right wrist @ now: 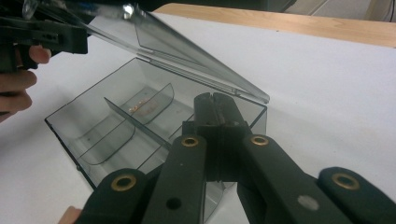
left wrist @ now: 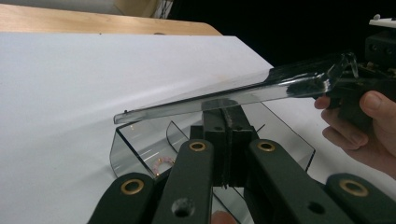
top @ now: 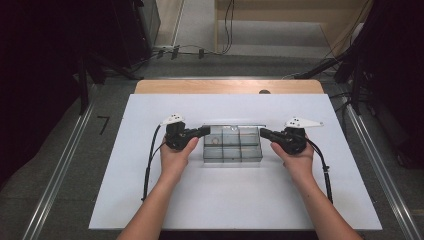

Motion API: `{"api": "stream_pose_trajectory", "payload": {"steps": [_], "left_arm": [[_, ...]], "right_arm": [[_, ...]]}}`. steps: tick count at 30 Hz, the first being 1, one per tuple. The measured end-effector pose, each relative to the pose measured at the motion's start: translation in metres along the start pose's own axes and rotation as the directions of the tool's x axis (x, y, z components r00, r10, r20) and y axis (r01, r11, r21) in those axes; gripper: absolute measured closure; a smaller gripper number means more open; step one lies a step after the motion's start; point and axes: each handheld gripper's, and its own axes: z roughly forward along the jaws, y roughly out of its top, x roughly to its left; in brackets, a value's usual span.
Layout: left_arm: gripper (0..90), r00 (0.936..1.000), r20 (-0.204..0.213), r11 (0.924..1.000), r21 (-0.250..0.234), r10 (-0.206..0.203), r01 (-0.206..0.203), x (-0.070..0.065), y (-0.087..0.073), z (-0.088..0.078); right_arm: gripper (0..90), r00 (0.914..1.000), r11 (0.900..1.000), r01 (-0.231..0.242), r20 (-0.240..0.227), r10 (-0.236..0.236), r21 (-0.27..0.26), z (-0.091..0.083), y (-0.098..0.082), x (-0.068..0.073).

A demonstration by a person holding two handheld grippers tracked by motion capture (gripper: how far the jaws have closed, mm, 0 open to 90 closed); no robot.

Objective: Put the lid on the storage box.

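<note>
A white mat (top: 235, 200) covers most of a wooden table (top: 227, 86), whose bare strip lies at twelve o'clock. Metal rails (top: 60, 165) flank it at nine and three. Beyond, probably cables (top: 185, 49) cross the floor.

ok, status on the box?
Left gripper and right gripper shut on lid ends. Lid raised over box, pinkish item inside. Nothing in the way.
</note>
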Motion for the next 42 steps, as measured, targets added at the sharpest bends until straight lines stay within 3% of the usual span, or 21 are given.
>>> {"api": "stream_pose_trajectory", "payload": {"steps": [17, 23, 36, 42], "left_arm": [[89.9, 0.9997, 0.017, 0.9998, 0.010, 0.015, -0.015, -0.008, -0.014, -0.011], [90.0, 0.9992, 0.010, 0.9992, 0.009, 0.039, -0.039, -0.013, -0.018, -0.015], [89.9, 0.9997, 0.003, 0.9997, 0.001, 0.025, -0.025, -0.017, -0.035, -0.021], [89.9, 0.9999, 0.003, 0.9999, 0.004, 0.015, -0.015, -0.019, -0.043, -0.024]], "right_arm": [[88.1, 0.9996, 1.000, 0.026, -0.013, -0.026, -0.007, -0.006, -0.006, 0.005], [88.1, 0.9994, 1.000, 0.023, -0.024, -0.024, -0.014, -0.011, -0.011, 0.006], [88.0, 0.9976, 0.999, 0.051, -0.046, -0.051, -0.003, -0.015, -0.021, 0.013], [88.0, 0.9983, 0.999, 0.038, -0.043, -0.038, -0.003, -0.017, -0.028, 0.015]]}}
